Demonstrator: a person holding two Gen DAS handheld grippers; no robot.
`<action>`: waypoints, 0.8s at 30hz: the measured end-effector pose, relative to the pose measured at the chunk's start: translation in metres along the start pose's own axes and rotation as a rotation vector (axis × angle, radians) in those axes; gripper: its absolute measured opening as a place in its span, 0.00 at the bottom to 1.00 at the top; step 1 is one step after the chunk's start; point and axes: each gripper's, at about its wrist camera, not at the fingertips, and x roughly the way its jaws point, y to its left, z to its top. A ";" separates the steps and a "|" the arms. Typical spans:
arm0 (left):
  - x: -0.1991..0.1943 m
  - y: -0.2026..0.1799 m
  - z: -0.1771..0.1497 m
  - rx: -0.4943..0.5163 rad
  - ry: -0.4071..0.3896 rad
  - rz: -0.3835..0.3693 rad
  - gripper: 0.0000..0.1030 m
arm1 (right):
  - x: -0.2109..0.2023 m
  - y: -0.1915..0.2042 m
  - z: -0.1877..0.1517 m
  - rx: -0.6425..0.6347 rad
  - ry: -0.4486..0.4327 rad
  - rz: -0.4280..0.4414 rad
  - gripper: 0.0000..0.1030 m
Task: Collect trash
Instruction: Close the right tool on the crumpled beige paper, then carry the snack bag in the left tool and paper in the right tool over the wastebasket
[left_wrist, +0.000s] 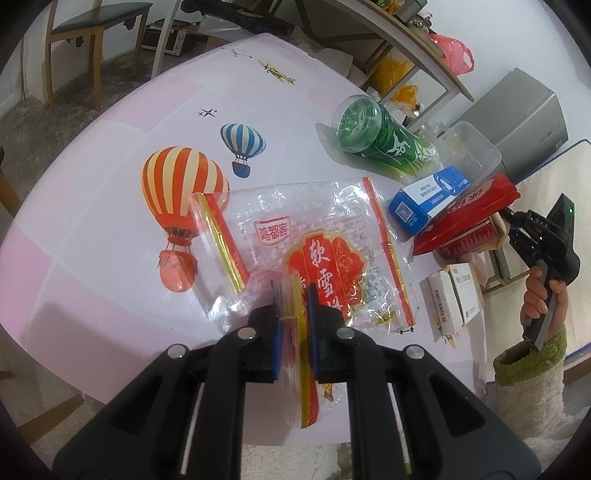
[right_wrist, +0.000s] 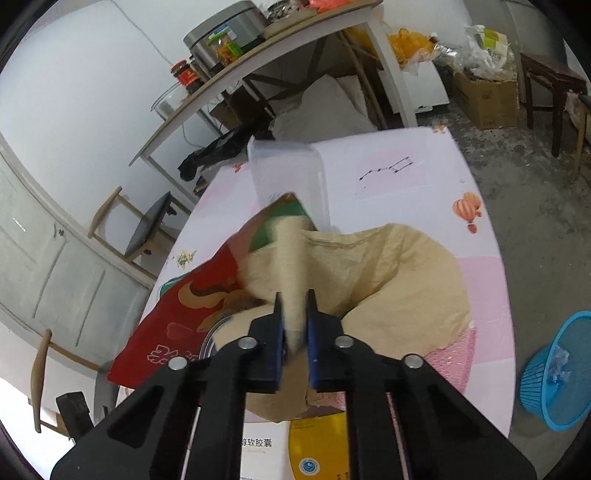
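My left gripper (left_wrist: 295, 295) is shut on the near edge of a clear plastic snack wrapper (left_wrist: 295, 236) with a red label, which lies spread on the pink table (left_wrist: 92, 229). My right gripper (right_wrist: 294, 295) is shut on a fold of crumpled tan paper (right_wrist: 388, 269), held over the table (right_wrist: 487, 277). In the left wrist view the right gripper (left_wrist: 511, 225) is at the far right, beside a red snack bag (left_wrist: 469, 210). That red bag (right_wrist: 177, 321) lies under the tan paper in the right wrist view.
A green cup (left_wrist: 376, 144), a blue and white box (left_wrist: 424, 201), a clear plastic tub (left_wrist: 476, 151) and small white boxes (left_wrist: 454, 295) lie on the table's right side. A blue waste basket (right_wrist: 557, 369) stands on the floor at right. Chairs and a shelf table stand behind.
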 end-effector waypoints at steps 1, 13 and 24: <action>0.000 0.001 0.001 -0.004 -0.001 -0.003 0.10 | -0.005 0.000 0.000 -0.001 -0.018 -0.007 0.06; -0.041 -0.006 0.002 0.016 -0.116 -0.046 0.06 | -0.067 0.019 0.006 -0.090 -0.196 -0.118 0.04; -0.105 -0.054 -0.011 0.155 -0.260 -0.176 0.06 | -0.126 0.031 0.000 -0.133 -0.328 -0.157 0.04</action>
